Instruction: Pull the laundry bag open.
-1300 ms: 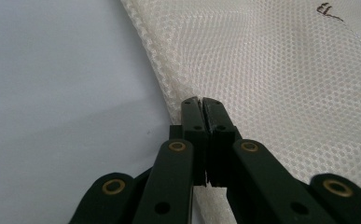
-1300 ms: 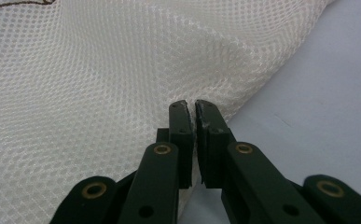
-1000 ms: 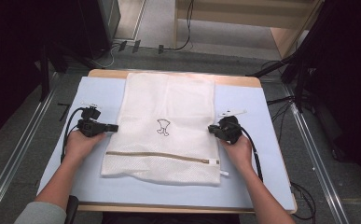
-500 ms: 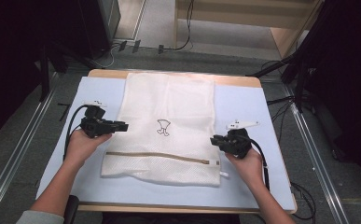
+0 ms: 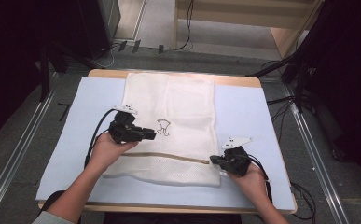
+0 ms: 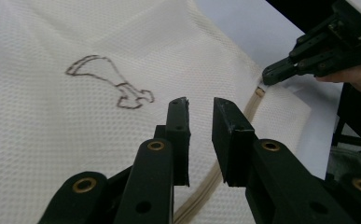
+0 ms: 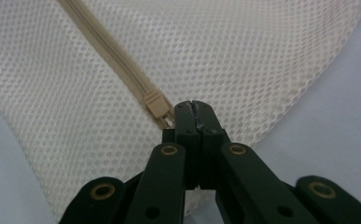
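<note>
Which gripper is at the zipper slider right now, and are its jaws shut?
The right gripper: its jaws are shut, tips right beside the beige zipper slider. The left gripper stands open above the mesh bag.

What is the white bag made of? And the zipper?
The bag looks like soft white mesh fabric, probably polyester: tiny holes cover it in the right gripper view. The zipper has beige woven tape, and its slider looks like matte plastic, though painted metal is possible.

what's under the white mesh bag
The mesh bag lies flat on a pale blue mat covering a wooden table. The mat beneath the bag is hidden.
</note>
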The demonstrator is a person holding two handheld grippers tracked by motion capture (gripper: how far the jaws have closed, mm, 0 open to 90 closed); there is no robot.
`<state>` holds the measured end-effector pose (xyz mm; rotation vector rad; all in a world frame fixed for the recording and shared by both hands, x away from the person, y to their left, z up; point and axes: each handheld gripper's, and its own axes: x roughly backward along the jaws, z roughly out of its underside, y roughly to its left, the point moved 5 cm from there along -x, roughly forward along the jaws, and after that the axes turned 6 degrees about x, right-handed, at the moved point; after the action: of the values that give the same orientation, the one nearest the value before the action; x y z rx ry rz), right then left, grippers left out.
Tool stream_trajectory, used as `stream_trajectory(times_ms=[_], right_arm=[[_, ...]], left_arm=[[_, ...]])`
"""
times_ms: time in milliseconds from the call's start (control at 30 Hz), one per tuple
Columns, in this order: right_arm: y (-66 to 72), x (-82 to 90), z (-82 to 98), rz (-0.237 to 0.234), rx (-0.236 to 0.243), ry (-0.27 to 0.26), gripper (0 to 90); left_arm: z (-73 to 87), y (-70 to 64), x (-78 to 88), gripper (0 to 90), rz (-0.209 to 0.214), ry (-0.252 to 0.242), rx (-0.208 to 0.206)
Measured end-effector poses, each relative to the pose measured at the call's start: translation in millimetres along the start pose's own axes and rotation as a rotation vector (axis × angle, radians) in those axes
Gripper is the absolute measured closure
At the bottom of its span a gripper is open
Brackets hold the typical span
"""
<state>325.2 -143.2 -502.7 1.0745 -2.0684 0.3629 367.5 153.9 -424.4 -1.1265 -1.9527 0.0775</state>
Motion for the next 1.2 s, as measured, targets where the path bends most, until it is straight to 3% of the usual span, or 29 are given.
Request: stream_trajectory(times_ms=[267,400,667,900,1200], right_arm=[[-1.6,-2.8,9.3,-0.025,0.026,-0.071,90.0],[-0.2,-2.6,9.7,-0.011,0.046,-0.073,90.0],[0.4,-2.5,10.5,-0.006,0.042,-0.080,90.0],[1.0,-2.7,10.5,0.004,0.061,-0.085,90.0],[1.7,-2.5,10.5,0.011,0.076,-0.080,90.0]], left_arm=[[-5.0,-29.9,-37.6,78.0,0.060,0.053,-0.052],[-5.6,-42.1,-54.5,78.0,0.083,0.070,-0.067],[1.9,-61.5,-93.1,78.1,0.105,0.143,-0.104],[10.8,-67.8,-122.9,79.4,0.086,0.206,-0.100],[15.3,-69.8,-152.5,79.4,0.096,0.227,-0.068]])
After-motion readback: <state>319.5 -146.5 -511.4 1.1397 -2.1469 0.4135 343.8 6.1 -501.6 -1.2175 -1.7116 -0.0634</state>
